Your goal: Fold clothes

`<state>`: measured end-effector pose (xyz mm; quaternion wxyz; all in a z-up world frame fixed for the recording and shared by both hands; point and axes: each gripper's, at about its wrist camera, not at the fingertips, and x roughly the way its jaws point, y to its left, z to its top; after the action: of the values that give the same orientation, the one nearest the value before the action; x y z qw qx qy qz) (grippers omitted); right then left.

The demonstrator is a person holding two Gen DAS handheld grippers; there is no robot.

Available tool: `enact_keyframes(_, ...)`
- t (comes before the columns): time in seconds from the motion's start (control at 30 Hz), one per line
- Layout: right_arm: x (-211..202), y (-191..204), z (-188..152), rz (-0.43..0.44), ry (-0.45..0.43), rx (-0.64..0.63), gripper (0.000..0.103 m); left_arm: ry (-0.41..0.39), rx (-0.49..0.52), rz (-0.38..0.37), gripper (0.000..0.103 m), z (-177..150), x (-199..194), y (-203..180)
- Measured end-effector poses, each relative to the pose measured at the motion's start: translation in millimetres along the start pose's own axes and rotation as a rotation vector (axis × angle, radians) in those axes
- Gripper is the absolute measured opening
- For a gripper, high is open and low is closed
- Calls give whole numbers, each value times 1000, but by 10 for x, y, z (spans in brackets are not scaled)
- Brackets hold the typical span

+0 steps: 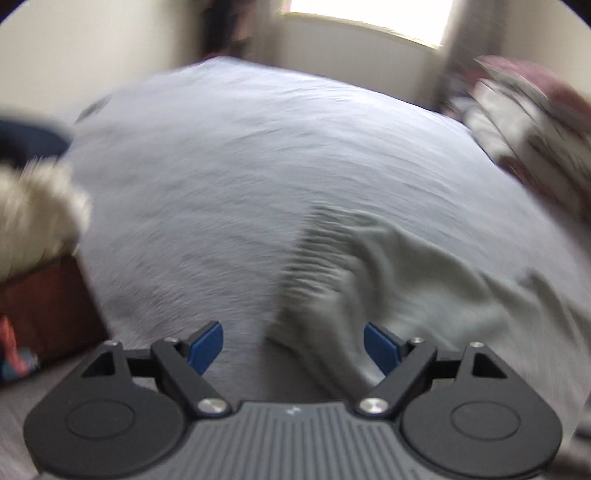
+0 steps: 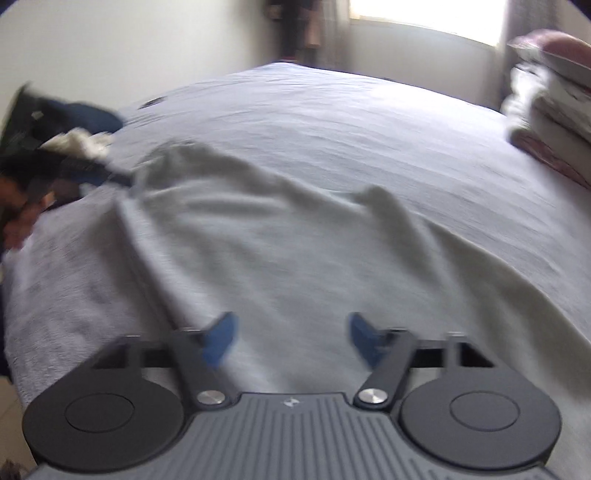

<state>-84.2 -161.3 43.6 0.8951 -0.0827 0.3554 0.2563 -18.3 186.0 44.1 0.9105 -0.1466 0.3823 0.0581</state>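
both views are smeared by motion blur, so fine detail is lost. a pale grey-green garment lies spread and wrinkled on a bed covered with a light grey sheet. in the right wrist view it takes up the near half of the bed, with a ridge of raised folds across its far edge and one corner running toward the left side. in the left wrist view the same garment sits to the right of centre, and its ribbed hem is bunched just ahead of the fingers.

the left gripper hangs above the garment's near edge with its blue fingers released, spread wide apart and pressing on nothing. the right gripper is over the middle of the garment, its blue fingers parted with a clear gap and nothing clamped between them; whether they touch the cloth below i cannot tell.

a stack of folded linens in white and maroon sits at the bed's far right. a heap of dark and cream clothes lies at the left edge. a bright window is behind the bed.
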Motion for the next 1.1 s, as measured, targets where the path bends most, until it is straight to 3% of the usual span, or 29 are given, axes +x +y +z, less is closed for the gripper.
enact_keyframes(0.1,129,192,45,46,18,-53,38,61,-112,-64,85,-6,132,186)
enact_keyframes(0.13,171,254,59,61,25,-70,38,61,-118,-76,85,-15,152,183)
enact_keyframes(0.3,338,427,106,82,59,-107,34,40,-39,-75,85,-20,291,-5)
enact_keyframes(0.33,367,439,109,82,66,-106,30,38,-26,-73,82,-18,317,-34)
enact_keyframes(0.37,383,443,117,90,72,-101,20,31,-20,-77,79,-11,322,-47)
enact_keyframes(0.4,393,449,127,95,75,-94,16,24,-13,-81,67,-5,327,-61)
enact_keyframes(0.5,390,460,142,100,79,-85,11,16,10,-70,60,18,290,-92)
enact_keyframes(0.8,262,485,119,145,61,-100,7,-1,14,-80,48,99,241,-58)
enact_keyframes(0.97,289,464,106,164,72,-92,7,11,1,-83,48,88,249,-30)
enact_keyframes(1.1,182,347,165,195,32,-34,6,3,15,-79,48,84,242,-39)
